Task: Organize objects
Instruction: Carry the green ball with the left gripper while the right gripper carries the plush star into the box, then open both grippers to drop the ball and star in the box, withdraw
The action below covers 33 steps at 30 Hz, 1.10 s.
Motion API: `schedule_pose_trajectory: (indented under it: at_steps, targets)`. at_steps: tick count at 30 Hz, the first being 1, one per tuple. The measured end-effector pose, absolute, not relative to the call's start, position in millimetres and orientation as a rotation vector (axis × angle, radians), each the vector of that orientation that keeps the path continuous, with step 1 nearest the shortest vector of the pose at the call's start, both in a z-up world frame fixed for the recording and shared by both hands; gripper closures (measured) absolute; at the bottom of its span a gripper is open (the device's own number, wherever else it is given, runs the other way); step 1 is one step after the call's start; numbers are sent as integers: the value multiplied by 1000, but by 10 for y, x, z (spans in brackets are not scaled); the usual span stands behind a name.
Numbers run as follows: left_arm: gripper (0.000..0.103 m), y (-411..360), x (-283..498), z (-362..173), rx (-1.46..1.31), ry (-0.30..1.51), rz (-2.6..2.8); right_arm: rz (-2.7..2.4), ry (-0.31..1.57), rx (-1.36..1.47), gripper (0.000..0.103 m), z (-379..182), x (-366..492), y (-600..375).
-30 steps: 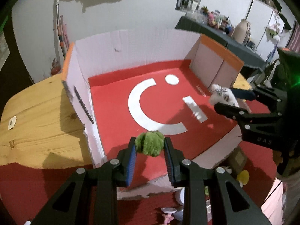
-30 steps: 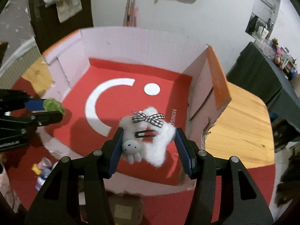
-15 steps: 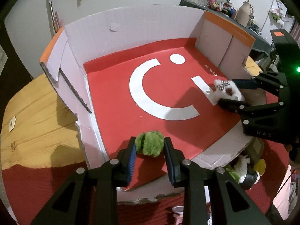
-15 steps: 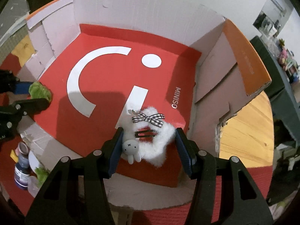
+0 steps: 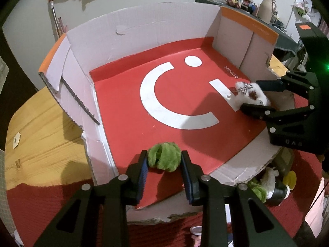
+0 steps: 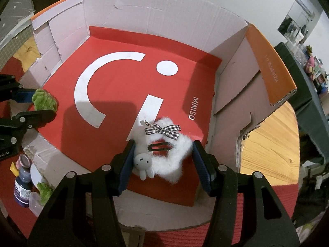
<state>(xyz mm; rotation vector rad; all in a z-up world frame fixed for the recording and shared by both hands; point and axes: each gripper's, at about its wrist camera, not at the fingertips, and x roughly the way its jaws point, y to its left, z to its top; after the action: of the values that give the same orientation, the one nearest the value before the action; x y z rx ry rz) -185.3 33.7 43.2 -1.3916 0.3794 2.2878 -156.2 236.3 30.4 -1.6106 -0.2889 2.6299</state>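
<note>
**Both grippers hold plush items over the box**

The left gripper (image 5: 163, 160) is clamped on a green fuzzy toy (image 5: 163, 159) above the near edge of the cardboard box (image 5: 144, 28). The right gripper (image 6: 163, 154) squeezes a white furry clip (image 6: 164, 156), with checked bow and small rabbit figure, near the box's right wall. Beyond them spreads the red floor sheet (image 6: 123, 94), marked MINISO.

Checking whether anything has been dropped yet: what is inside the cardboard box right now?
Nothing lies loose in the cardboard box; only its red floor shows. The green fuzzy item and white fluffy hair clip are held above it by the grippers, covering small floor patches.
</note>
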Motion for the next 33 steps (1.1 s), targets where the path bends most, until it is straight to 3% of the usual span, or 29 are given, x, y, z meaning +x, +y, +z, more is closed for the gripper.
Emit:
schedule_pose_trajectory:
  at_steps: [7,14,21,29,33]
  targets:
    - [67,349,-1863,430,-1387,377,2289,2624,-298,-1599,46,213,-1528,2321]
    - [54,385,-1852,454,-1382,349,2286,2615,-311,-1597,45,221,-1489,2313]
    - [48,339,-1853,496,-1384,298,2294,2622,-309,-1578,41,228,-1417,2301]
    - [45,300,-1803,630,-1347,252,2302,2655,-312,-1535,36,456,-1429,2256]
    - [39,278,-1731,741,-1302,238,2317,2690,-279,-1495,36,597,-1366,2301]
